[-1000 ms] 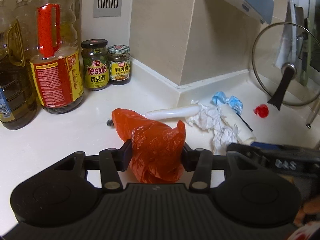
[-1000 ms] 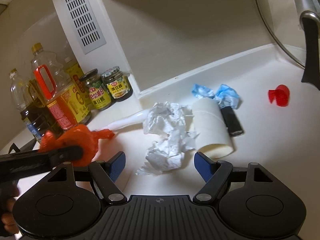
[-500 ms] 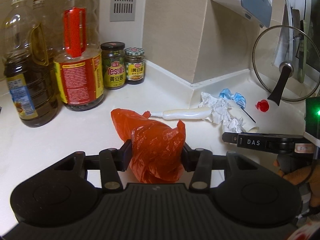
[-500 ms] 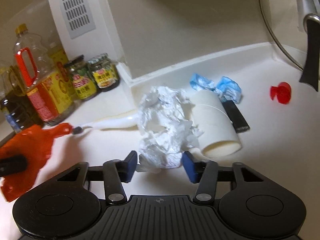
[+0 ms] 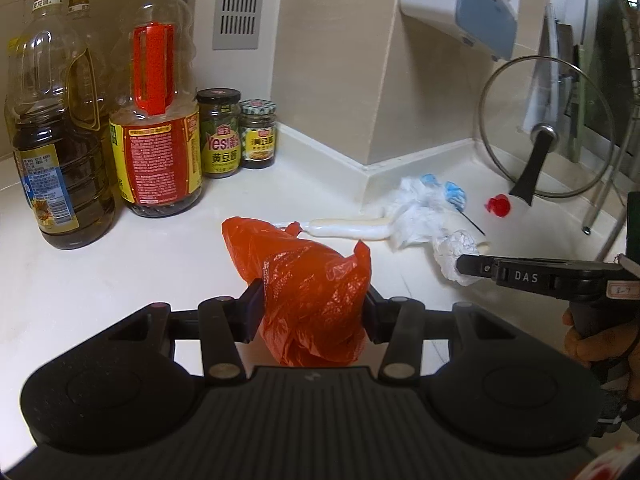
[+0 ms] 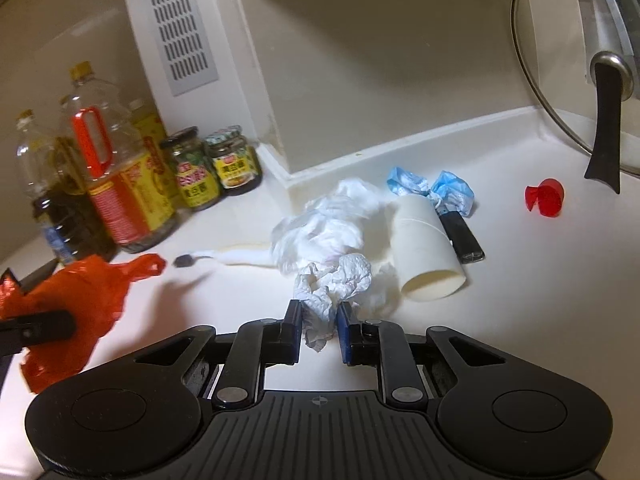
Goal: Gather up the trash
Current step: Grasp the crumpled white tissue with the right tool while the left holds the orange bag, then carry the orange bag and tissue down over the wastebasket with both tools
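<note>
An orange plastic bag point(image 5: 308, 284) hangs between the pads of my left gripper point(image 5: 312, 312), which is shut on it above the white counter point(image 5: 100, 276). My right gripper point(image 6: 319, 330) is closing its jaws on a crumpled white tissue point(image 6: 332, 280), and both blue pads press its sides. Seen from the left wrist, the right gripper's black finger point(image 5: 520, 274) covers part of that tissue point(image 5: 454, 254). Behind it lie a second white wad point(image 6: 328, 220), a cardboard tube point(image 6: 424, 252), a blue face mask point(image 6: 432, 190), a black lighter point(image 6: 462, 236) and a red cap point(image 6: 544, 196).
Oil bottles point(image 5: 160, 120) and two sauce jars point(image 5: 236, 136) stand along the back wall at left. A glass pot lid point(image 5: 544, 136) leans at the right. A white toothbrush point(image 5: 348, 228) lies beside the tissue. A hand point(image 5: 596, 340) holds the right gripper.
My right gripper's jaws have come together from wide apart onto the crumpled tissue, which is now pulled away from the wad. The left gripper with the orange bag has drawn back to the left.
</note>
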### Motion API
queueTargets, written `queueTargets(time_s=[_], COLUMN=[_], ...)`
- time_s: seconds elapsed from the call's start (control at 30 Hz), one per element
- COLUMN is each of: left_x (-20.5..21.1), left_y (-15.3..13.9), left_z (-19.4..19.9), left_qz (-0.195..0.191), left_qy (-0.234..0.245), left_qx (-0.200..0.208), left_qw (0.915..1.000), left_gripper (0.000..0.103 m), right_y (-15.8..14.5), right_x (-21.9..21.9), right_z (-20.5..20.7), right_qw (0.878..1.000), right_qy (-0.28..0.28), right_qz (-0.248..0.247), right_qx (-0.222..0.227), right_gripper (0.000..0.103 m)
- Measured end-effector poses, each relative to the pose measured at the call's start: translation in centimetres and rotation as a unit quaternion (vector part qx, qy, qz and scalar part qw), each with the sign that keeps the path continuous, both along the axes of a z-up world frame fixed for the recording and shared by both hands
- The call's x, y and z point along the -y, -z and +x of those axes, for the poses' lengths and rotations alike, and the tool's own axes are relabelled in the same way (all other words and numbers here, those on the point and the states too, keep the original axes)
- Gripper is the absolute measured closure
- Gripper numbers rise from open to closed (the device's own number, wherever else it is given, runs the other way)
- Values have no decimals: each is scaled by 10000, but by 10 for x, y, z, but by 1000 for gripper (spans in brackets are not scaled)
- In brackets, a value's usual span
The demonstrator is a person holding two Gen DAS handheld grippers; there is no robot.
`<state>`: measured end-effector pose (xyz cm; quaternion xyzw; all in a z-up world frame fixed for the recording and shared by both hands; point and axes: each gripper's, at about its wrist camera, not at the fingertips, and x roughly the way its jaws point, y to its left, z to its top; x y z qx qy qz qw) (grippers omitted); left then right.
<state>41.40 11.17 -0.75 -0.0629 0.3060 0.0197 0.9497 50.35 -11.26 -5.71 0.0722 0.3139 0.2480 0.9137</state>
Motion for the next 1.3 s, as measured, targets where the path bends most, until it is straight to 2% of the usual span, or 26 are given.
queueTargets(time_s=[0.4,0.77,1.03,1.3], left_x=[0,-4,1,8], left_y=[-4,-12,0,16], left_z=[-51,-114,-151,-175], left_qz=[-174,-311,-432,-533], left_qy=[671,1376,1735,1784], left_qx=[100,261,85,-156], left_qw=[9975,9896,9838,9824], left_gripper=[58,58,58,58], right_y=[-30,-59,-45,-19], right_x=[9,17,14,6], right_z=[-81,-178,-245,-275], right_qw=[9993,9968,9981,9982], right_qy=[258,431,327,56], right_qz=[169,643,513,213], right_qx=[190,193,-139,-555], right_gripper=[84,84,84,84])
